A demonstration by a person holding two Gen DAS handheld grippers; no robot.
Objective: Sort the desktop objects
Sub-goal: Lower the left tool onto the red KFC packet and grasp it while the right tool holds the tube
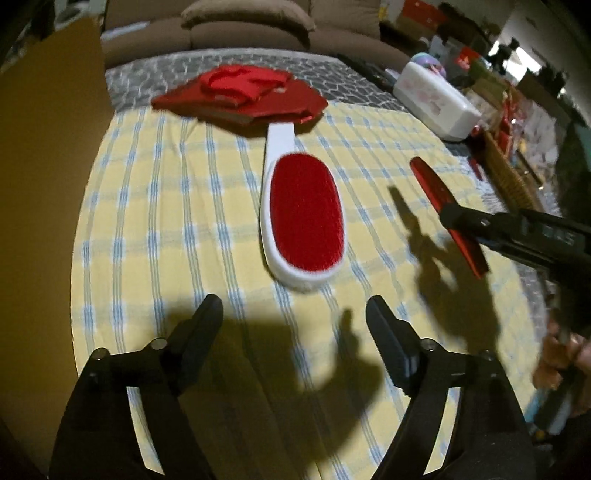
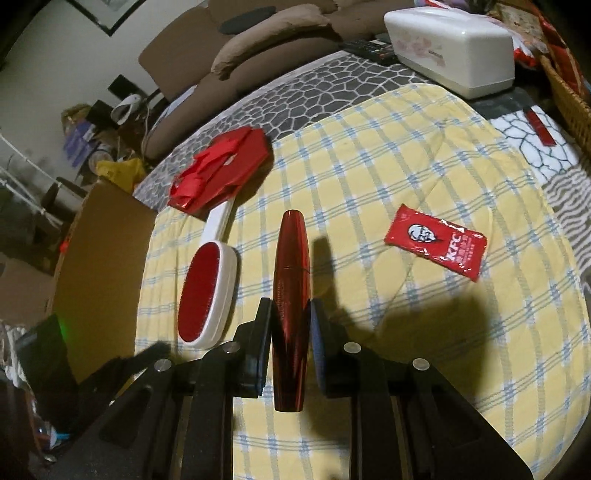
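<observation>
My right gripper (image 2: 290, 321) is shut on a shiny red tapered tube (image 2: 291, 295) and holds it above the yellow checked cloth (image 2: 388, 166). The tube also shows in the left wrist view (image 1: 439, 199), held by the right gripper (image 1: 452, 216). My left gripper (image 1: 293, 314) is open and empty, just short of a white lint brush with a red pad (image 1: 304, 218), also seen in the right wrist view (image 2: 207, 291). The brush handle runs under a red box with red ribbon (image 1: 243, 94) (image 2: 221, 173). A red KFC sachet (image 2: 434, 245) lies to the right.
A white tissue box (image 2: 450, 40) (image 1: 436, 99) stands at the far right edge. A wicker basket (image 1: 513, 173) stands beside the table on the right. A brown cardboard box (image 1: 48, 166) is at the left. A brown sofa (image 1: 251, 22) is behind.
</observation>
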